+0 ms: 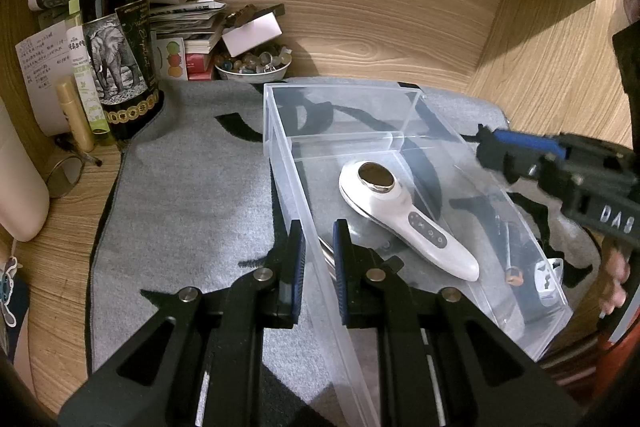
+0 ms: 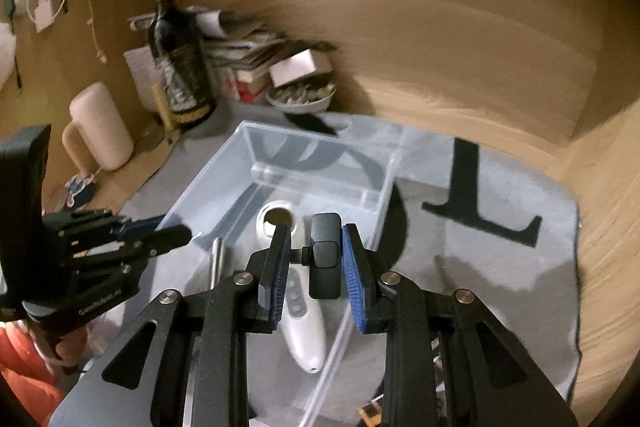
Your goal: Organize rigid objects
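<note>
Right gripper [image 2: 316, 267] carrying small black rectangular device [image 2: 325, 255], fingers closed against its sides, long axis upright along the fingers, side stub toward left finger. Hovering over near end of clear plastic bin [image 2: 224, 163]; drop zone straight below and slightly ahead, in the larger near compartment, short of the divider wall.

White handheld massager [image 1: 404, 219] already in bin, flat on floor, metal disc head toward divider, tapered handle toward near wall; long axis diagonal. Slim metal rod [image 2: 216, 259] lying beside it on left side of bin.

Left gripper [image 1: 318, 267] straddling bin's left wall, one finger outside, one inside, narrow gap; wall between pads, actual contact unclear. Likely steadying bin. Right hand clearly the one nearer to placing.

Materials: bin thin, transparent, rigid, slippery; massager glossy hard plastic; black device matte, boxy. Grey felt mat [image 1: 188, 187] with black lettering under bin on wood-grain counter [image 1: 64, 247]. Wine bottle [image 1: 116, 27], bowl of stones [image 1: 252, 65], paper clutter at back, well apart.

Risk: device landing on massager head rather than bare floor.
</note>
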Action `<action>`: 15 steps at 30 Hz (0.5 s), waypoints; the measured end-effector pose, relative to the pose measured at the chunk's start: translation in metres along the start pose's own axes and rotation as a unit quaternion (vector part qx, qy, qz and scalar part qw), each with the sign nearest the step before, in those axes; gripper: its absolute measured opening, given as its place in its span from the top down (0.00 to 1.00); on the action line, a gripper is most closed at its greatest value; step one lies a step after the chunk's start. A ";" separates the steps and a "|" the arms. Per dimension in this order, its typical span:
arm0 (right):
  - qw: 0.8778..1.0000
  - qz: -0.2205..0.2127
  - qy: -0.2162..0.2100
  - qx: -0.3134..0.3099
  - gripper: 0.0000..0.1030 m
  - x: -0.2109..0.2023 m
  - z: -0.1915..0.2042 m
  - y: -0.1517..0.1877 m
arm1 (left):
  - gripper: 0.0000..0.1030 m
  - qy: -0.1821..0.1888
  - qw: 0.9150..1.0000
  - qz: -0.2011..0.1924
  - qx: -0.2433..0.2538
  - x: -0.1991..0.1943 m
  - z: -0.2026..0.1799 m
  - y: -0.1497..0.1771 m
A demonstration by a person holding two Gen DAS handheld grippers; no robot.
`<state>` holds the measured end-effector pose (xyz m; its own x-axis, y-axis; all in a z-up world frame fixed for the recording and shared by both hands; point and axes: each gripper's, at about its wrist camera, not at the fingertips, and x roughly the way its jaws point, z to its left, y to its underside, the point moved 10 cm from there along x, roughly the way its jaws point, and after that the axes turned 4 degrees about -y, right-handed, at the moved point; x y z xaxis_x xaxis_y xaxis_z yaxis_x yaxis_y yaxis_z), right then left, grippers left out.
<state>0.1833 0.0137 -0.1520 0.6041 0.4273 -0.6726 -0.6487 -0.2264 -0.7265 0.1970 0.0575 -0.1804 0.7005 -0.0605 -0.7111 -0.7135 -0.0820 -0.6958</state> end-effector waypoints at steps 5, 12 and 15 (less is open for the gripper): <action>1.000 0.023 -0.019 -0.011 0.77 0.009 0.012 0.011 | 0.87 0.000 1.000 0.000 0.000 0.000 0.000 0.000; 0.998 0.054 -0.031 -0.025 0.77 0.023 0.024 0.024 | 0.87 0.000 1.000 0.000 0.000 -0.001 0.000 0.000; 0.997 0.062 -0.038 -0.026 0.77 0.025 0.028 0.027 | 0.87 0.000 1.000 0.000 0.000 -0.001 0.000 0.000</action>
<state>0.1682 0.0427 -0.1847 0.4827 0.4583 -0.7463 -0.6901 -0.3257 -0.6463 0.1962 0.0571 -0.1800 0.7010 -0.0608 -0.7106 -0.7130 -0.0813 -0.6964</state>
